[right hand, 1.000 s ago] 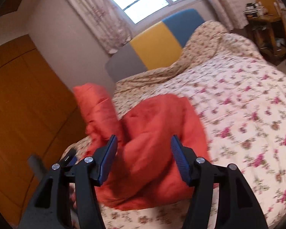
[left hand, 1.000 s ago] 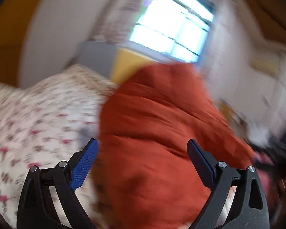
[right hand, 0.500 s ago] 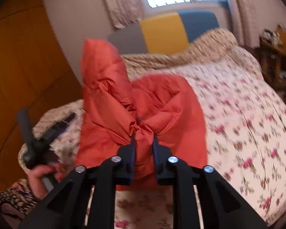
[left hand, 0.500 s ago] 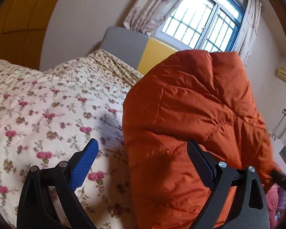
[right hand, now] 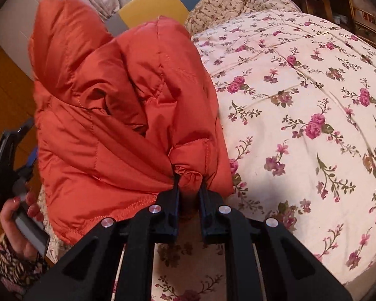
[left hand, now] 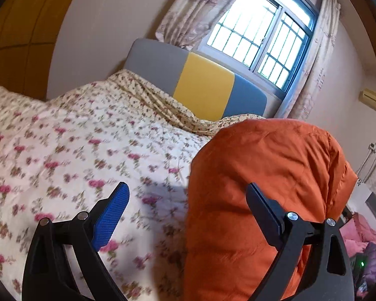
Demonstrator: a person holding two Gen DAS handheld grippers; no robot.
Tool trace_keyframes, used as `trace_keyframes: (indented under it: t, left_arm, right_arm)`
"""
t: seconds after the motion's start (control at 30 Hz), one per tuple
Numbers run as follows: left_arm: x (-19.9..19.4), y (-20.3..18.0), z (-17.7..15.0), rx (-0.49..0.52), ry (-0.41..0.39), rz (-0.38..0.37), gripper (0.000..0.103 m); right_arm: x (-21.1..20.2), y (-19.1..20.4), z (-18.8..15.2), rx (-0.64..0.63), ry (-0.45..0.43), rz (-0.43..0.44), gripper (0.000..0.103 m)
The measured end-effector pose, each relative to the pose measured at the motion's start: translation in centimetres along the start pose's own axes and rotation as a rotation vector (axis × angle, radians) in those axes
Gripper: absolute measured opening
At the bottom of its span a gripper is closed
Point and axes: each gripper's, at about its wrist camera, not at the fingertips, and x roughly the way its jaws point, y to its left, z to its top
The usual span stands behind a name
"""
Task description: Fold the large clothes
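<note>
My right gripper [right hand: 189,183]: my jaws are pinched tight on a bunched bit of the orange puffy jacket [right hand: 117,115]. They have just been closing on it.
My left gripper [left hand: 188,195]: my jaws stand wide apart. The jacket's edge bulges in between them, close to my far finger. I cannot tell if that finger touches it.
The hand [right hand: 17,228]: it holds my left gripper's handle, low at the left of the right view. It has a patterned sleeve.
Where the jacket is: it is lifted over the near edge of the flowery blanket [right hand: 300,105], just past my right jaws.
Which way the jacket points: it stands up tall. Its long side runs up and down, from the pinched bottom fold to the puffy top part.
The bed behind: the blanket spreads away to a headboard [left hand: 203,85] that is grey, yellow and blue.
Farthest: a window [left hand: 260,37] with bars and curtains.
</note>
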Motion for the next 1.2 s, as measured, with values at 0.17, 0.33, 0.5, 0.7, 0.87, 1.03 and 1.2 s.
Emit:
trace_keyframes:
  t: [0.17,0.33,0.5,0.7,0.87,1.03,1.2]
  left_arm:
    - [3.1,-2.5,0.9,0.007,0.018,-0.047,0.093]
    - [6.1,-6.4,0.2,0.066,0.081,-0.108,0.093]
    - [7.4,-10.1,-0.6,0.165,0.101,-0.080,0.094]
    - [8.5,-13.0,-2.2,0.278,0.121,-0.065,0.096]
    - [9.2,-13.4,-2.7,0.297,0.119,-0.057,0.097]
    - [9.9,-13.6,-2.9,0.294,0.130,-0.049,0.099]
    - [10.5,-13.3,-2.8,0.277,0.155,-0.042,0.100]
  right_arm:
    - [-0.7,-1.0,-0.2,0.017,-0.009,0.068,0.014]
    - [-2.7,-0.7,-0.2,-0.062,-0.042,0.005,0.024]
    - [-6.6,-1.8,1.4,-0.022,-0.158,-0.070,0.026]
    - [-9.2,0.1,6.0,-0.046,-0.274,0.003,0.027]
    - [-7.0,6.1,11.3,-0.171,-0.334,0.088,0.027]
    - [-1.4,9.0,14.9,-0.257,-0.333,-0.022,0.023]
    - [2.4,7.9,15.1,-0.292,-0.304,-0.082,0.022]
